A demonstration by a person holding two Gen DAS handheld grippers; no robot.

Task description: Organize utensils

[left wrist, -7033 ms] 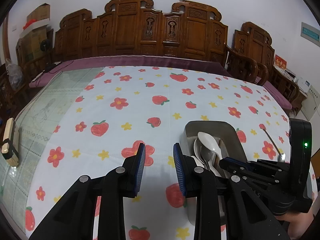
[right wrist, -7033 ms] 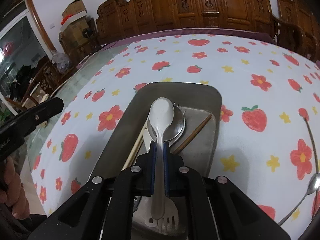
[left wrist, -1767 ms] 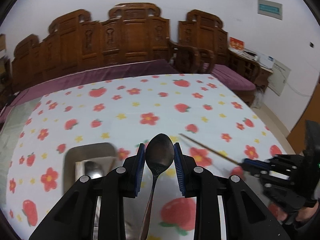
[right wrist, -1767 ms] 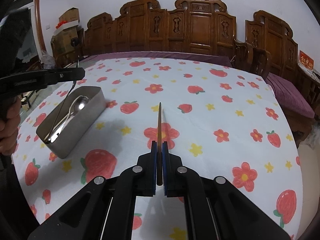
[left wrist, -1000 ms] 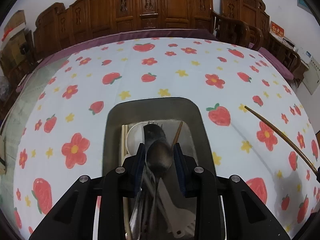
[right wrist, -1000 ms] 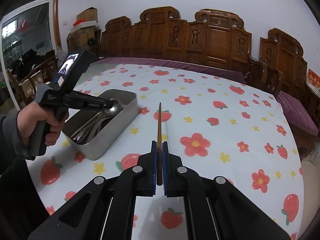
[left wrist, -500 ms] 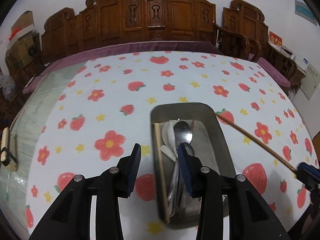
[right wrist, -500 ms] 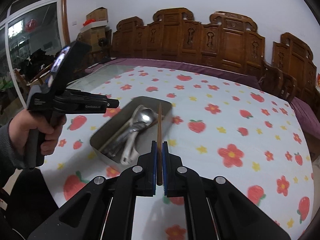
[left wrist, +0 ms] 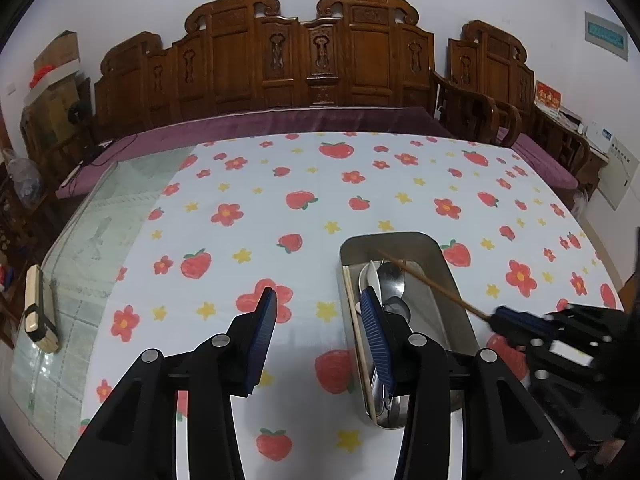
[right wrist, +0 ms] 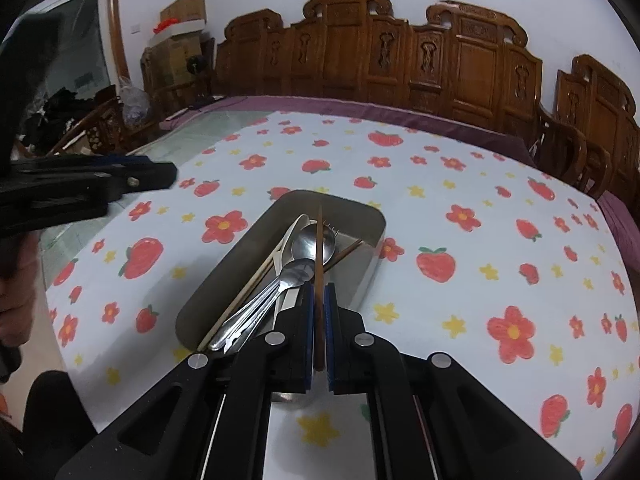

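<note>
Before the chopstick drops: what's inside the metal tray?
In the rectangular metal tray: steel spoons, a white spoon, pale chopsticks, one brown chopstick. Fork tines peek out; lower layers are covered.

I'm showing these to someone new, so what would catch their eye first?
Probably the right hand-held gripper, shut on a brown chopstick that points out over the metal tray of spoons. Next, the left hand-held gripper, open and empty beside that tray. Then the strawberry-and-flower tablecloth under everything.
</note>
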